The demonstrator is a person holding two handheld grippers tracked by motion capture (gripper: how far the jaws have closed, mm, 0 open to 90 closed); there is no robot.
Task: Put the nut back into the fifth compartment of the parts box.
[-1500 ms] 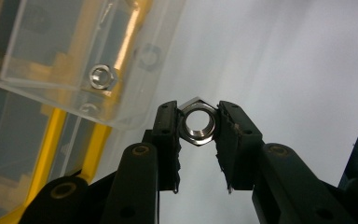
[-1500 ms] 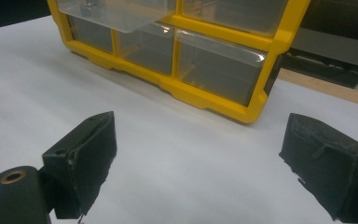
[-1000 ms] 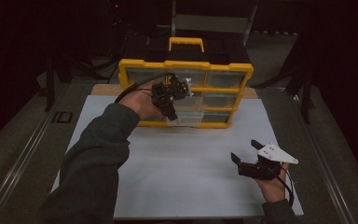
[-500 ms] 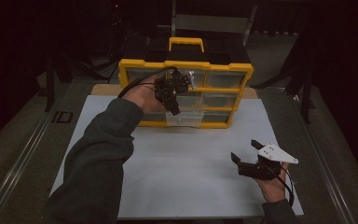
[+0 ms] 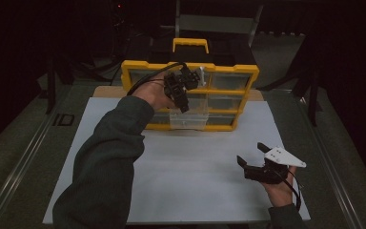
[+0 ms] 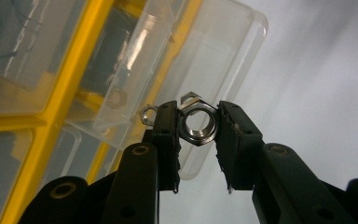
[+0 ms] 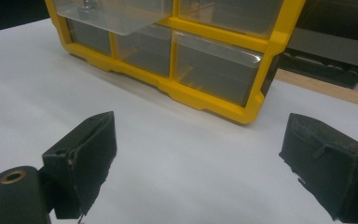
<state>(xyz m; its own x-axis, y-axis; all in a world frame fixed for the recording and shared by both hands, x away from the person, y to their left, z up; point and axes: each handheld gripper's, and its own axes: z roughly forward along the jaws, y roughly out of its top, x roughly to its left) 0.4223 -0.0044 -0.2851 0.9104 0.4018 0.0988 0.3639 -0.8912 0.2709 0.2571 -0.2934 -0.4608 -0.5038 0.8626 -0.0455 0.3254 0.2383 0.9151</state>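
Observation:
A steel hex nut (image 6: 196, 122) sits edge-on between the pads of my left gripper (image 6: 196, 128), which is shut on it. That gripper (image 5: 184, 106) points down over a clear drawer (image 5: 188, 120) pulled out of the yellow organizer (image 5: 228, 71). Another small nut (image 6: 148, 114) lies inside the drawer (image 6: 223, 56), just left of the jaws. My right gripper (image 5: 251, 152) rests at the front right of the white sheet, open, with nothing between its fingers (image 7: 88, 149).
The organizer (image 7: 205, 95) stands at the back of the white sheet (image 5: 195, 181), its other clear drawers pushed in. A yellow handle (image 5: 190, 45) tops it. Dark floor and a metal rail (image 5: 24, 162) flank the table.
My left gripper has edged slightly up and toward the organizer, still holding the nut. The right gripper has stayed in place.

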